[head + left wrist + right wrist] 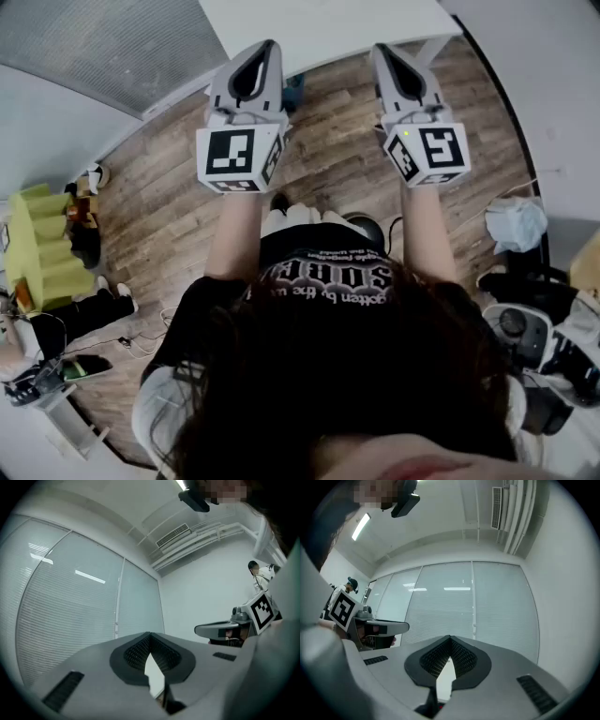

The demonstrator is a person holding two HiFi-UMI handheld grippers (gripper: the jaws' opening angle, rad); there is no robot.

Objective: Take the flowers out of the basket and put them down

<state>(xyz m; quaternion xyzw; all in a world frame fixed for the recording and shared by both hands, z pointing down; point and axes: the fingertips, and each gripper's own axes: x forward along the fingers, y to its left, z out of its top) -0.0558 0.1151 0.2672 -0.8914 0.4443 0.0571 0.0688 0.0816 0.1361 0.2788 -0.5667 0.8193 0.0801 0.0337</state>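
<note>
Closest in, dark hair (pixel 356 375) and a black printed T-shirt (pixel 319 272), seen from overhead. Beyond them, bare forearms (pixel 234 234) held up, carrying the left gripper (pixel 267 52) and the right gripper (pixel 386 56) side by side, both just short of the white desk (pixel 328 23) and tipped up toward the ceiling rather than at any work. Pinched fully together, each of them, with nothing between the pads; past the tips only window blinds (pixel 478 611) and a ceiling vent (pixel 498 508). Probably a matched, parked pose for getting ready, not a reach. Below the grippers, wood-plank floor (pixel 187 206) running up to the desk's near edge. No basket and no flowers in any view, so no telling where they sit; possibly farther onto the desk, out of frame. Judged not yet begun: would call for tipping a gripper down toward the desk and spreading it first.
</note>
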